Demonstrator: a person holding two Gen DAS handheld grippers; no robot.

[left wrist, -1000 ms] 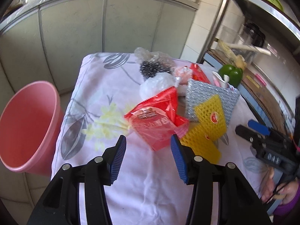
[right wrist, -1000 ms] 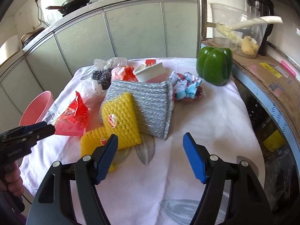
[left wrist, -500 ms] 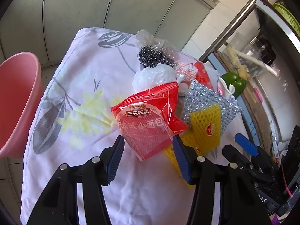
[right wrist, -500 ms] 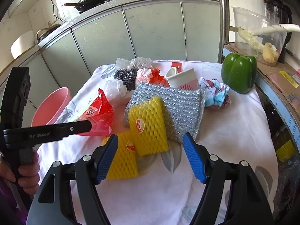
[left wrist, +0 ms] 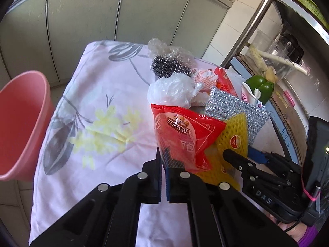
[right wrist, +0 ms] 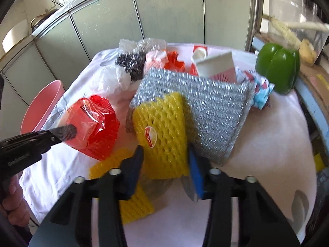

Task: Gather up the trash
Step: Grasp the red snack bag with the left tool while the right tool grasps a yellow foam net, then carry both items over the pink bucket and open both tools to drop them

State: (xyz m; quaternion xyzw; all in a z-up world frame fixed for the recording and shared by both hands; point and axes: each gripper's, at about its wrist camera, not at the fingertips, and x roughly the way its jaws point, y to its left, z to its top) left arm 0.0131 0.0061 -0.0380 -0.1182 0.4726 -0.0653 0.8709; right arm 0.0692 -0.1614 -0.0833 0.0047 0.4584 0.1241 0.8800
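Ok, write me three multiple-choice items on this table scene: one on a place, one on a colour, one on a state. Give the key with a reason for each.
1. Where is the pink bin?
A. On the table
B. Beside the table's edge, off it
C. Under the green pepper

2. What colour is the foam net between the right gripper pads?
A. Yellow
B. Blue
C. White

3. How does the left gripper stand?
A. Wide open above the cloth
B. Shut on the red wrapper
C. Shut on the steel scourer

Key:
1 B, the bin stands past the cloth's edge, lower than the tabletop.
2 A, the netted sleeve is yellow with a round sticker.
3 B, the jaws have just been closing and now pinch the wrapper's lower edge; the right jaws have also been closing, with the net between them.
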